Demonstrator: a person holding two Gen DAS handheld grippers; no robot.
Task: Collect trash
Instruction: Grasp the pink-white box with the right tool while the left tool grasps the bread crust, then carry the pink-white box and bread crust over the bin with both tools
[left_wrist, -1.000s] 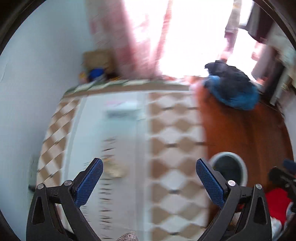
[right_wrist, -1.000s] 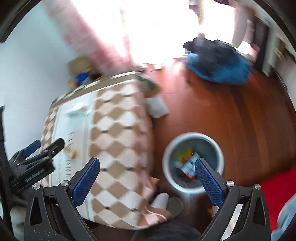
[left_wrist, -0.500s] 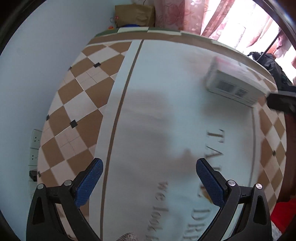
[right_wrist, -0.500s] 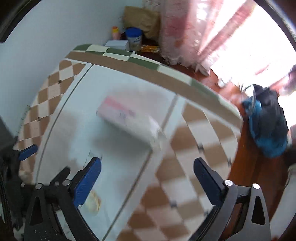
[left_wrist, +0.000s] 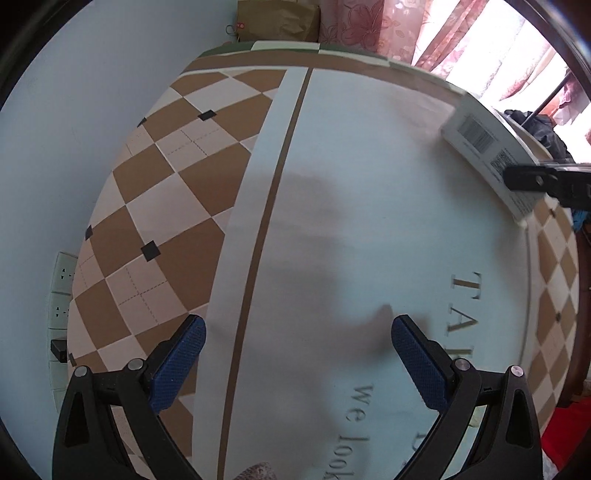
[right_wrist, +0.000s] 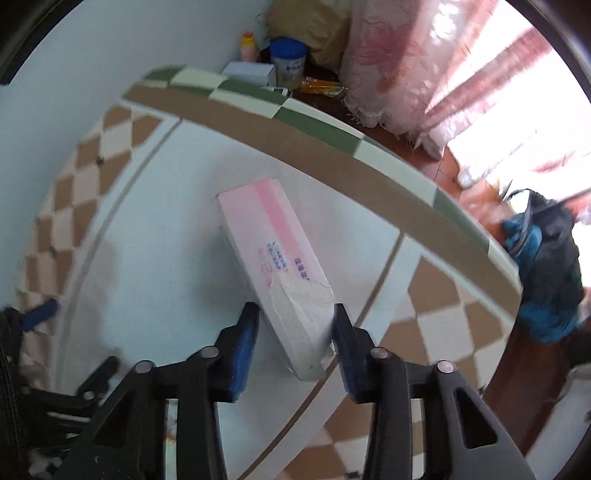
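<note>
A long pink and white carton (right_wrist: 275, 258) with a torn near end lies on the table's white cloth (right_wrist: 166, 258). My right gripper (right_wrist: 295, 325) has its blue pads on both sides of the torn end, closed in on the carton. The carton's barcode side (left_wrist: 484, 147) shows at the right in the left wrist view, with the right gripper's black finger (left_wrist: 546, 181) against it. My left gripper (left_wrist: 297, 347) is wide open and empty, low over the cloth.
The cloth has a brown and cream diamond border (left_wrist: 166, 192). A wall (left_wrist: 74, 110) with sockets (left_wrist: 61, 291) is on the left. A paper bag (right_wrist: 310, 26), a tin (right_wrist: 288, 62) and pink curtains (right_wrist: 399, 62) stand beyond the far edge. A dark and blue bag (right_wrist: 546, 273) lies on the wooden floor.
Both grippers swung from the floor and bin to the tabletop. The right gripper moved in on the carton and its jaws narrowed around the torn end. The left gripper stayed open.
</note>
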